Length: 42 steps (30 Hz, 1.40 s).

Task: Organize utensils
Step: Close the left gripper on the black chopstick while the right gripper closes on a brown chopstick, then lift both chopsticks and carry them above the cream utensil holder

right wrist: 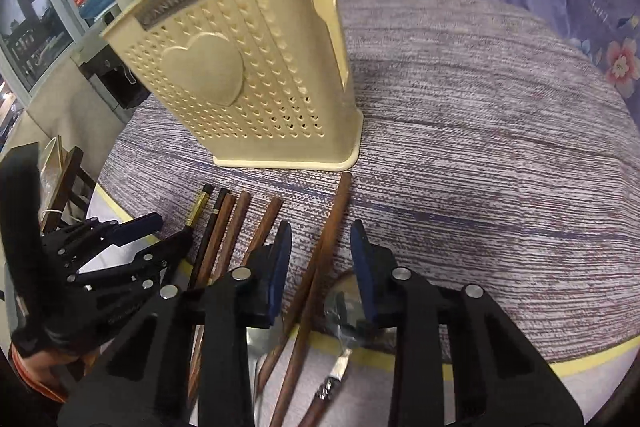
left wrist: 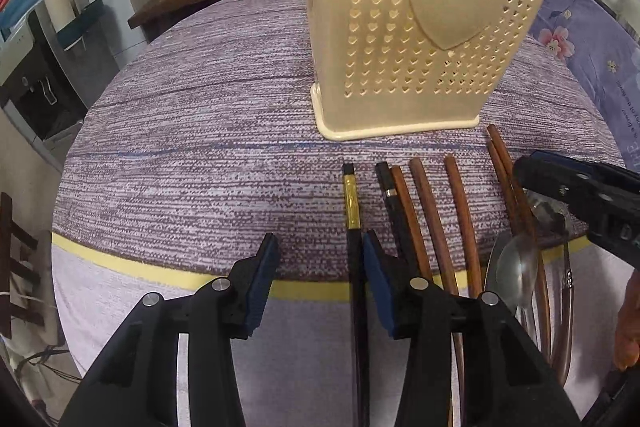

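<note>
Chopsticks are lying side by side on the purple striped tablecloth point(left wrist: 180, 131), just in front of the cream heart-pattern utensil holder point(left wrist: 420, 27), which is standing upright. Left gripper point(left wrist: 320, 263) is hovering with its jaws spread wide around the black chopstick with a gold band point(left wrist: 351, 203), gripping nothing. Right gripper point(right wrist: 320, 259) is likewise gaping wide above a pair of brown wooden chopsticks point(right wrist: 328, 227) that are running between its blue pads point(right wrist: 282, 267); its jaws are not touching them. Three more brown chopsticks point(left wrist: 428, 211) are resting between the two grippers. A metal spoon point(left wrist: 516, 263) is lying bowl-up among the brown sticks near the table's yellow edge stripe point(left wrist: 120, 261)
</note>
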Available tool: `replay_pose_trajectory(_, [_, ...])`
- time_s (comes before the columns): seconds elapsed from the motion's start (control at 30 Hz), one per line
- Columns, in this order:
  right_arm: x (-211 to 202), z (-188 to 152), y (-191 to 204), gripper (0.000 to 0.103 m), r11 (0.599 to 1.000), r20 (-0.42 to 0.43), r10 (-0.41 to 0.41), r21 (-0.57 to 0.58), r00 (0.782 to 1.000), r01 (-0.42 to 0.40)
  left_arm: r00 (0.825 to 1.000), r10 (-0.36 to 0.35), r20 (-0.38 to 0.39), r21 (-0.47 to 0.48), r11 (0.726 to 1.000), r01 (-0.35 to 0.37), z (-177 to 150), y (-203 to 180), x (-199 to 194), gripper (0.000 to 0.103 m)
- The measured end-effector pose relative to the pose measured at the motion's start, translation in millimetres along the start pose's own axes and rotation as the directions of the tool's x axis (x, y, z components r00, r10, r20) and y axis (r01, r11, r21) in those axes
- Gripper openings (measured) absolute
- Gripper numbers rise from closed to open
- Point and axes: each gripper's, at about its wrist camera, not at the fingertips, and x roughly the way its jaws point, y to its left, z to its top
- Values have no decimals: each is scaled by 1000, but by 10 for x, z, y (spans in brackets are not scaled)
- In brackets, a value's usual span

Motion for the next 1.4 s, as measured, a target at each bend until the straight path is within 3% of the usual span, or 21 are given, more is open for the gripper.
replay_pose_trajectory(0.23, [170, 81, -38, 20, 999, -34, -3, 44, 999, 5, 1000, 2, -6, -2, 1000, -2, 111, -17, 50, 27])
replay_pose_trajectory(0.5, [269, 100, -103, 11, 997, -44, 14, 81, 999, -10, 1000, 5, -15, -1, 1000, -5, 195, 10, 99, 24])
replay_pose_trajectory(0.63, [237, 90, -112, 11, 997, -26, 16, 80, 1000, -13, 1000, 8, 3, -2, 1000, -8, 163, -5, 90, 10])
replay_pose_trajectory(0.9, [-17, 52, -44, 10, 998, 46, 29, 61, 999, -32, 998, -59, 24, -77, 995, 60, 161, 104, 87, 9])
replay_pose_trajectory(1.03, [-261, 55, -36, 10, 997, 101, 61, 42, 993, -65, 993, -88, 73, -104, 990, 96, 159, 174, -53, 9])
replay_pose_trajectory(1.17, [-641, 17, -25, 10, 995, 183, 97, 11, 978, -101, 979, -116, 170, -120, 983, 137, 174, 273, -402, 9])
replay_pose_trajectory(1.4, [-1535, -31, -55, 8, 995, 361, 97, -59, 927, -81, 911, -164, 378, -135, 964, 230, 89, 499, -1278, 8])
